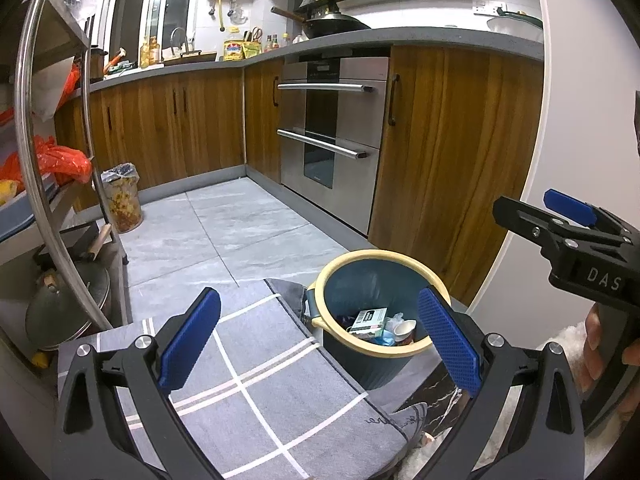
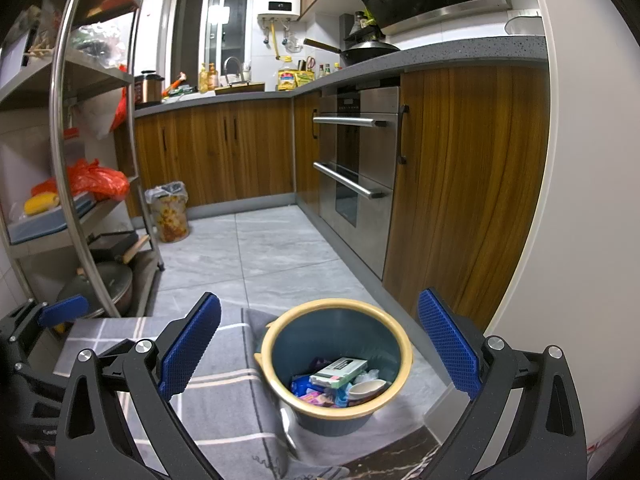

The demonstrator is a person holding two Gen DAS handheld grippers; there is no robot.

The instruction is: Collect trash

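Both claws gape empty above a mat. The bin (trash inside) stands on the floor just ahead of the right gripper, right of the left gripper.

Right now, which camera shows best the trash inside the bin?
The right wrist view: the bin sits centred and its trash is unobstructed. In the left wrist view, a finger of the left gripper covers part.

- Left gripper: black angular arms, silver round screws, blue dimpled pads.
- Right gripper: same build; "DAS" in white lettering on its body.
- Bare fingers on its handle.
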